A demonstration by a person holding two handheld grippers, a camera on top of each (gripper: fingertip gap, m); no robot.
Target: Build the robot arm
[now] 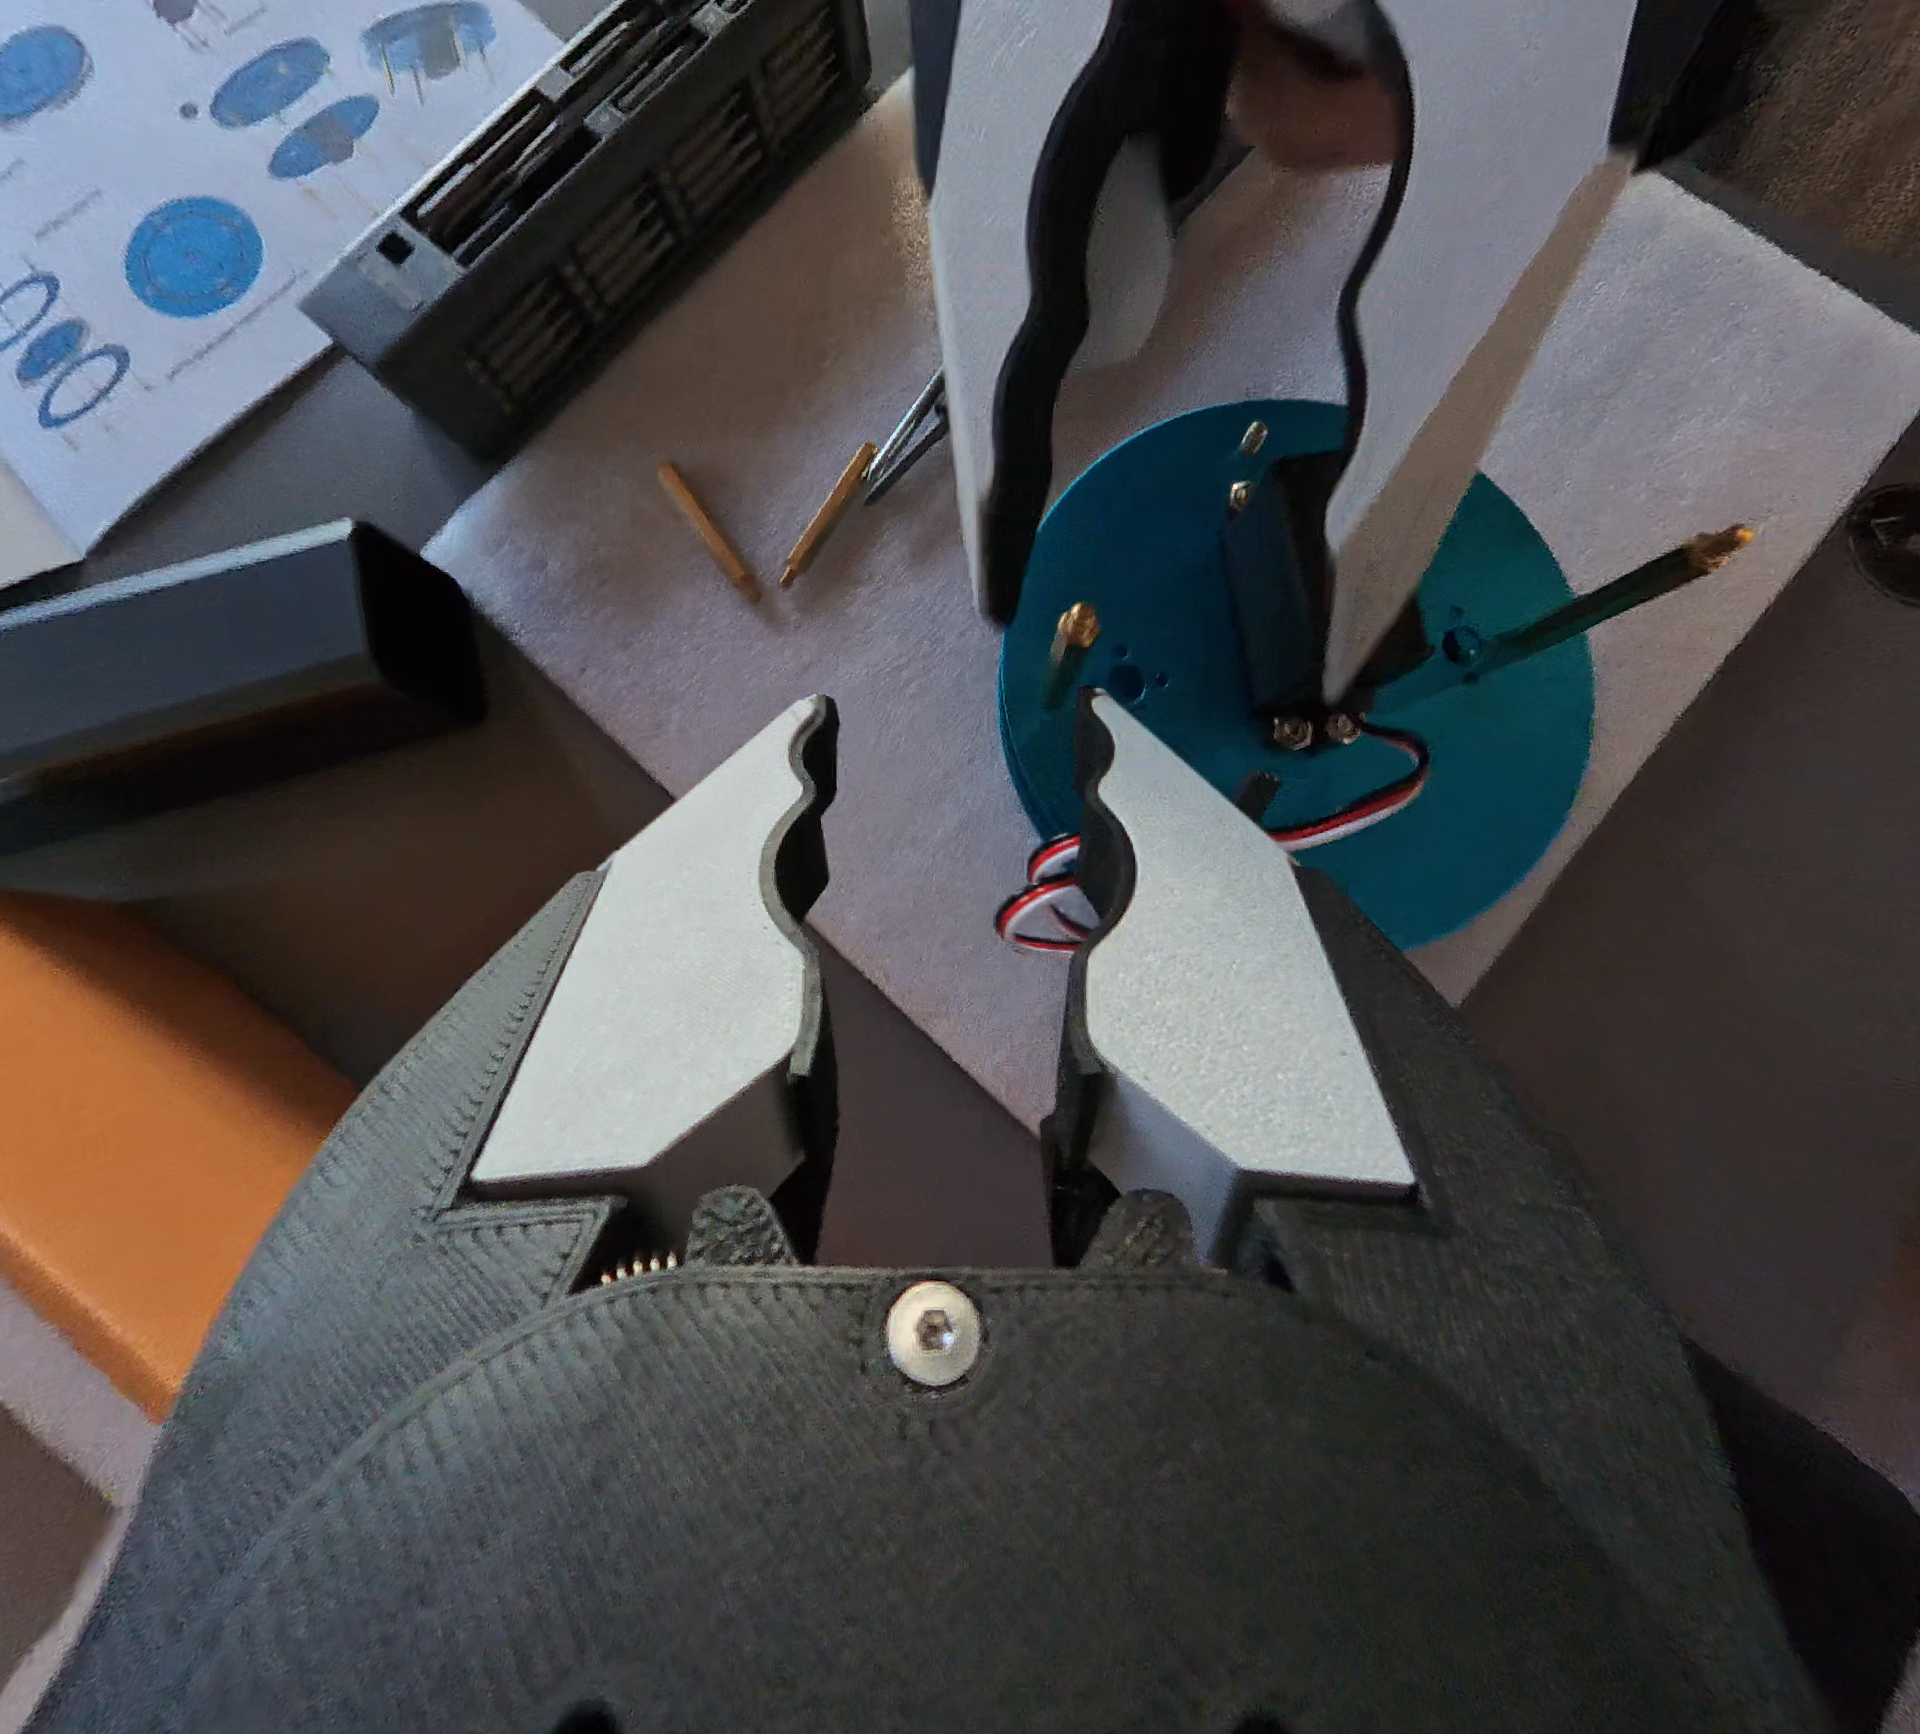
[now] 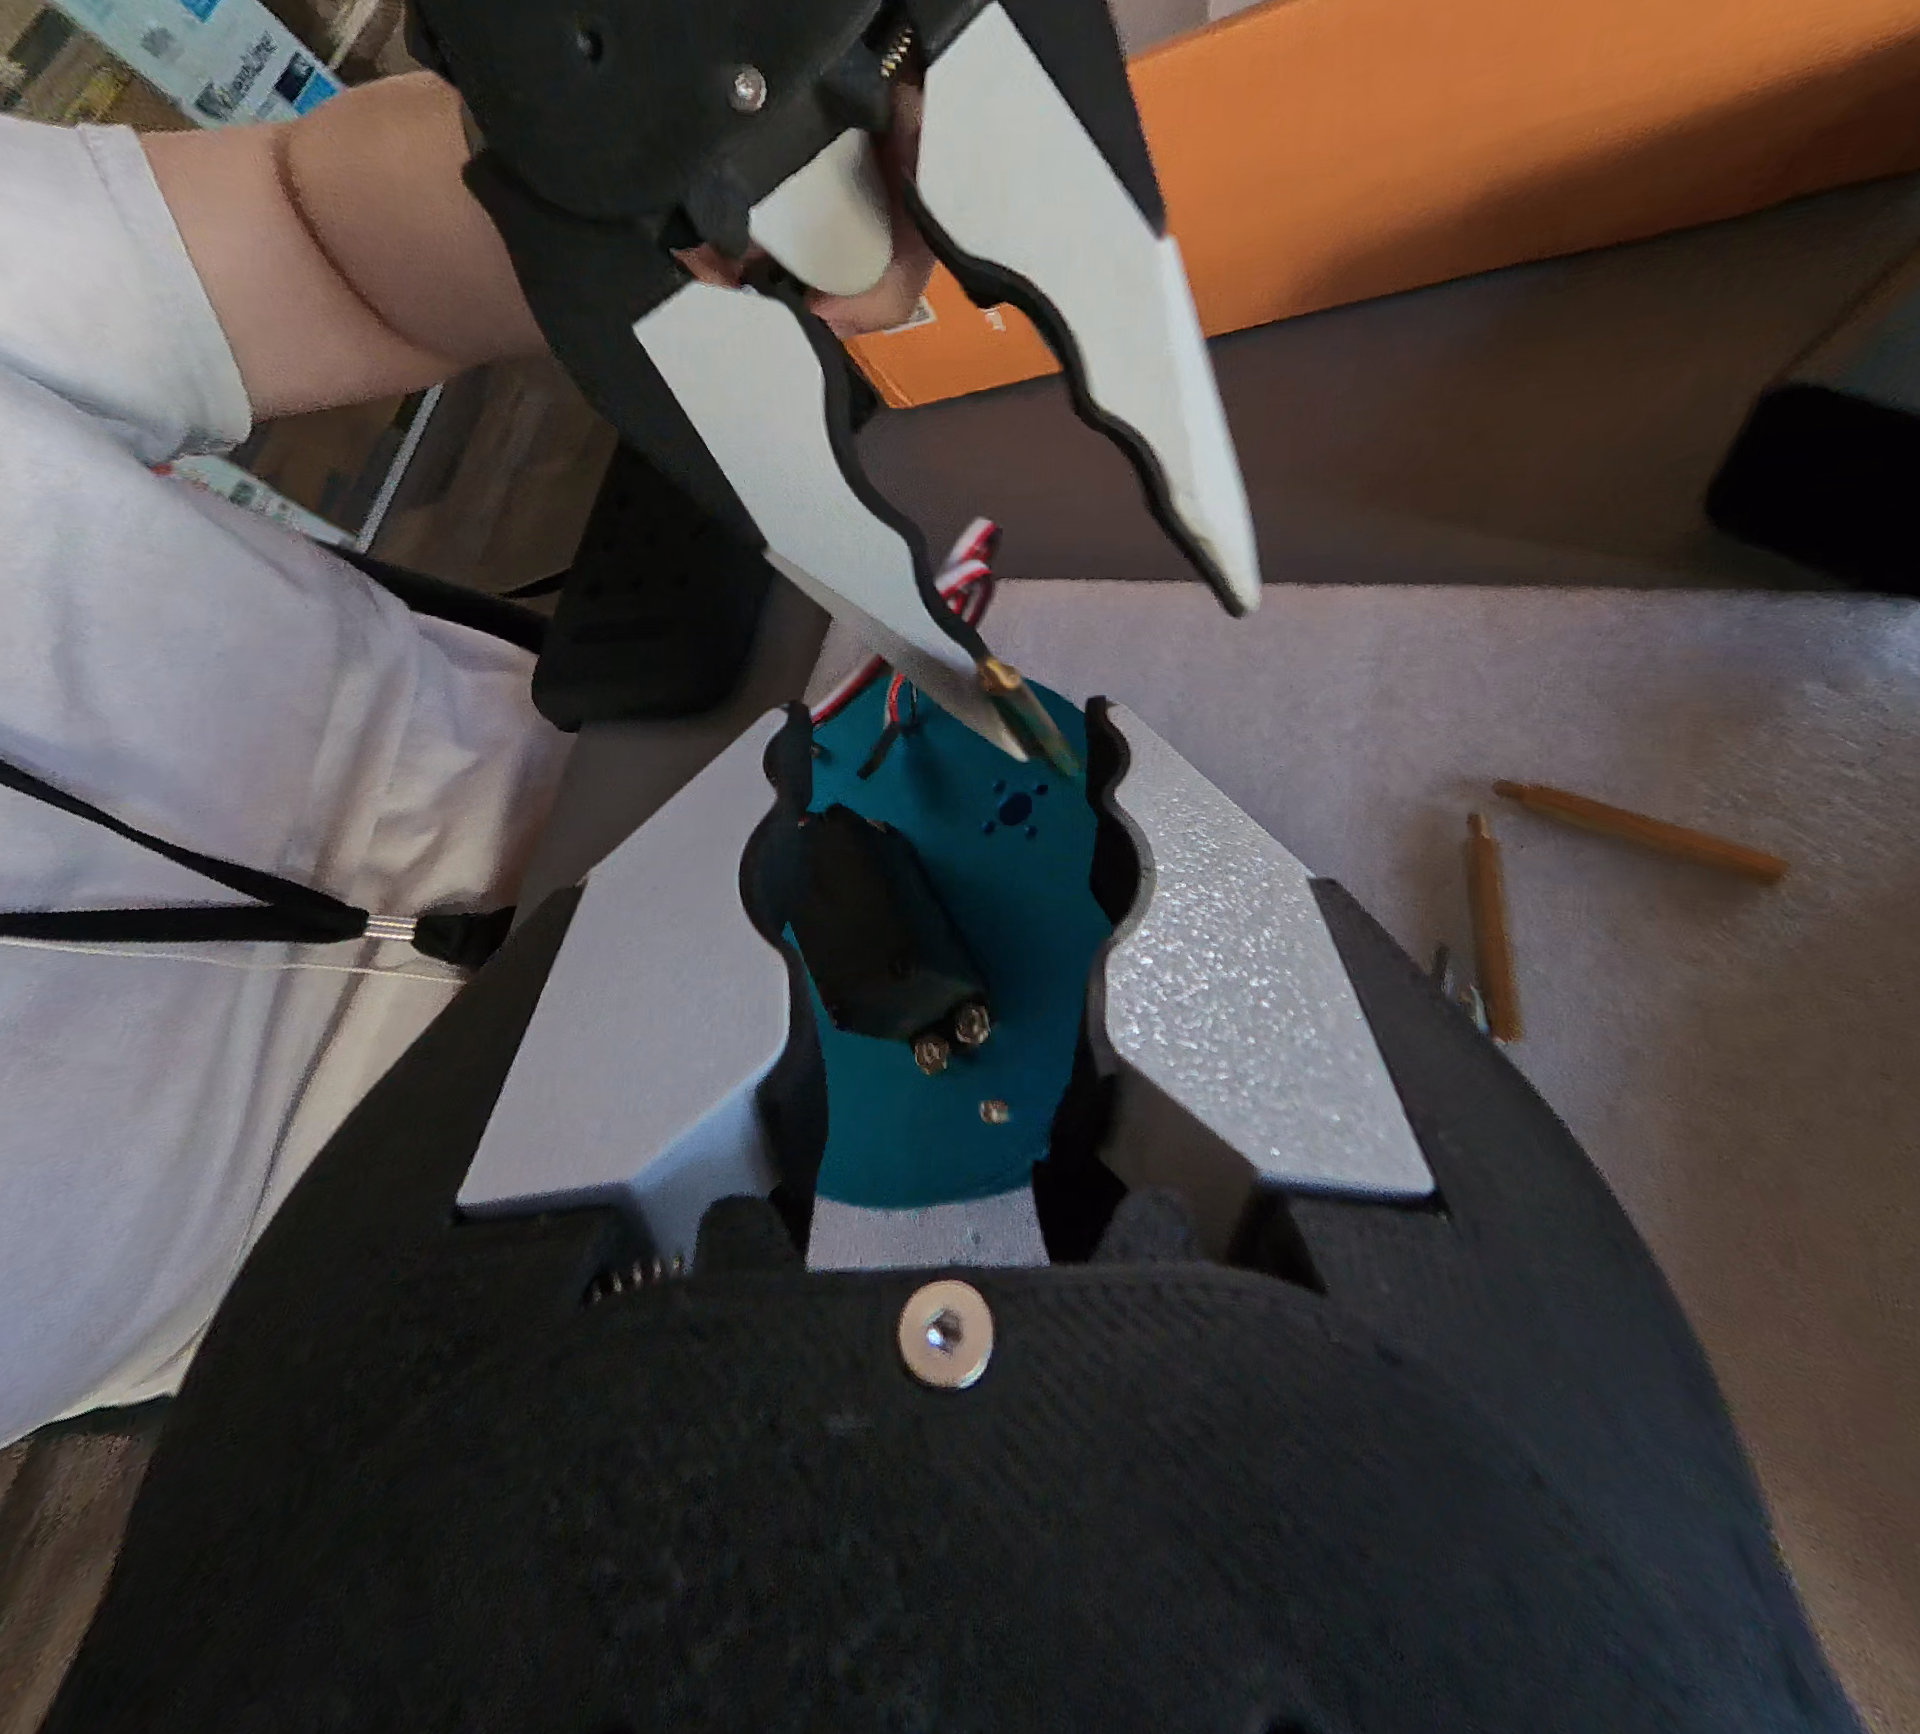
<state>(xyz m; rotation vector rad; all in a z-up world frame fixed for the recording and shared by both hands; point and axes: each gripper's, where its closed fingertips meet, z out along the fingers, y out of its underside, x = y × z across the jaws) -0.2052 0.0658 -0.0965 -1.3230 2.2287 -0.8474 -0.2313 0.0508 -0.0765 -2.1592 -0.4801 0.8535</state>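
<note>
Two grippers, left [image 1: 956, 718] and right [image 2: 940, 728], are seen with jaws parted and empty around the blue disc [image 1: 1475, 801]. At one o'clock, its upright brass standoff [image 2: 1023, 708] could be knocked askew by the left fingertip.

My right gripper [image 2: 945, 728] hides most of the teal disc [image 2: 935, 1134] from its own camera, the tweezers [image 1: 906, 435] show only their tips past a finger of it, the printed sheet [image 1: 156, 126] runs off the edge, and the dark round thing [image 1: 1889, 541] is cut off.
</note>
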